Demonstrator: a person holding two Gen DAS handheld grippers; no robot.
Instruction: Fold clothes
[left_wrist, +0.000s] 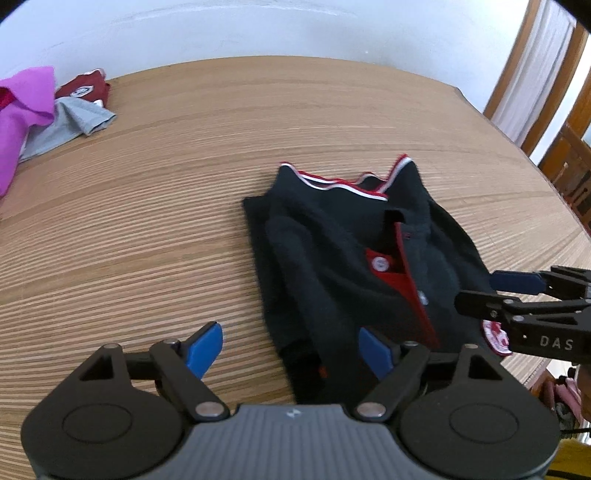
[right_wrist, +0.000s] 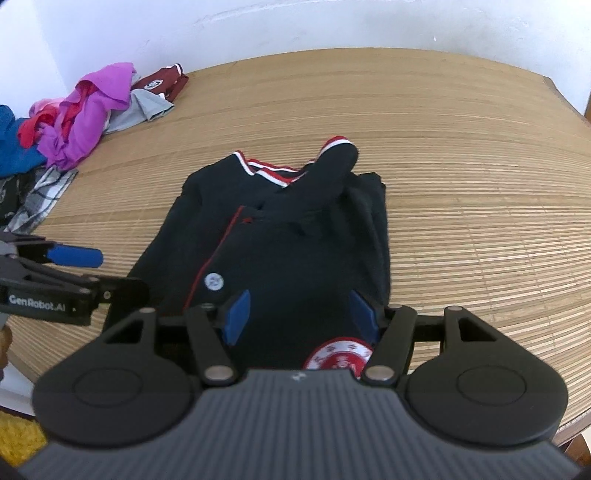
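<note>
A black polo shirt (left_wrist: 332, 258) (right_wrist: 280, 236) lies face up on the striped wooden table (left_wrist: 147, 221), sleeves folded in, with a red placket, a red-and-white trimmed collar and a round red-and-white badge (right_wrist: 338, 356) near its hem. My left gripper (left_wrist: 291, 347) hovers open over the shirt's near left edge, its blue pads apart with nothing pressed between them. My right gripper (right_wrist: 300, 314) stands open just above the shirt's lower part by the badge. Each gripper shows in the other's view: the right gripper (left_wrist: 495, 293) at the shirt's right edge, the left gripper (right_wrist: 107, 271) at its left edge.
A loose pile of clothes (right_wrist: 85, 110) (left_wrist: 26, 122) in purple, red, blue and plaid sits at the table's far left, with a grey garment (left_wrist: 74, 122) and a folded maroon shirt (left_wrist: 85, 86) beside it. White wall behind; wooden door frame (left_wrist: 535, 74) at right.
</note>
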